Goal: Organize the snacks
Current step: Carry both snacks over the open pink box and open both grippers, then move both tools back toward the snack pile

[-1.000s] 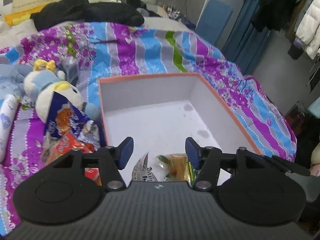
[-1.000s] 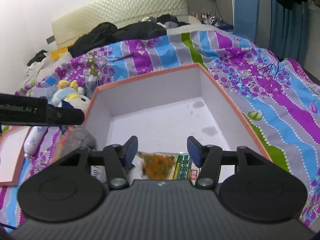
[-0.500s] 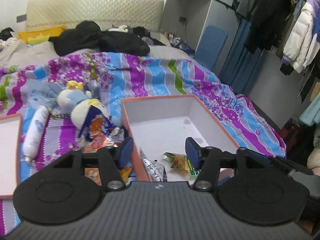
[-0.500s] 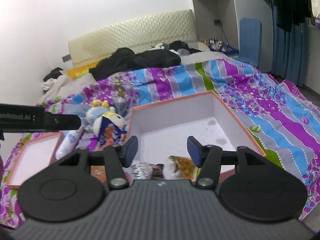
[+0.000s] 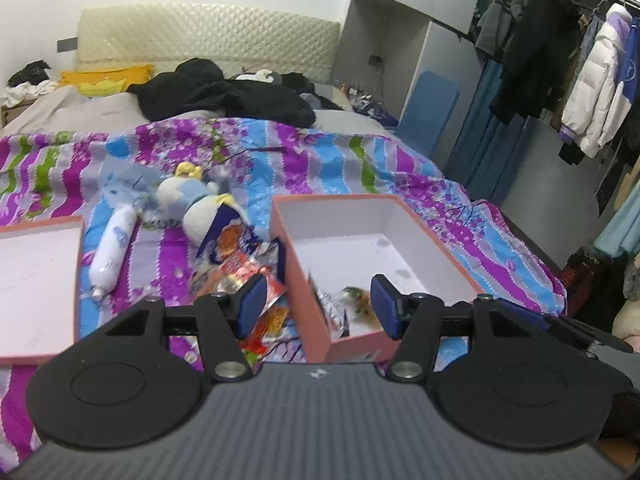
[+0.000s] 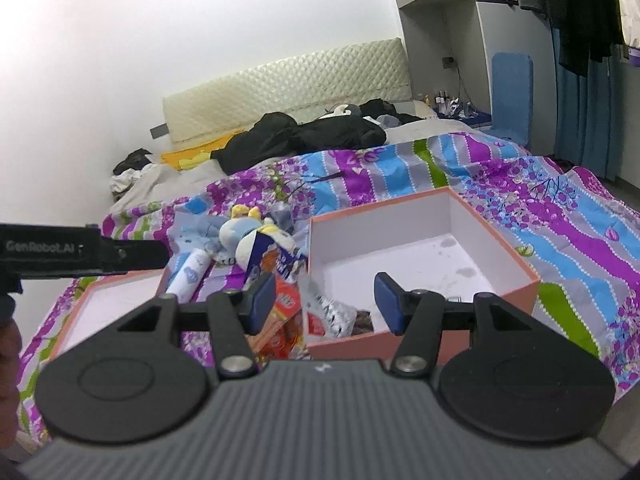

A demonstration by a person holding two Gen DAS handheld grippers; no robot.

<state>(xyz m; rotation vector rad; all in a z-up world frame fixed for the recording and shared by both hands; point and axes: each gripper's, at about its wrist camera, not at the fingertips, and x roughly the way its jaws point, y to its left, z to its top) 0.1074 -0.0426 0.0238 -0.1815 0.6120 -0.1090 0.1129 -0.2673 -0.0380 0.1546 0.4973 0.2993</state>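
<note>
Lid (image 5: 36, 284) lies at the bed's left edge; beside it a white bottle (image 5: 110, 248), plush toy (image 5: 192, 204) and loose snack packets (image 5: 240, 268). Rightward, the pink box (image 5: 308, 296) holds two packets (image 5: 352, 300). Left gripper (image 5: 316, 304) and right gripper (image 6: 324, 300) both hover half-open, empty.

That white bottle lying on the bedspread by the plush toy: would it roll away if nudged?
The white bottle lies on its side and looks round, so it may roll. The soft bedspread would probably stop it quickly. Its smooth surface might slip in a gripper.
</note>
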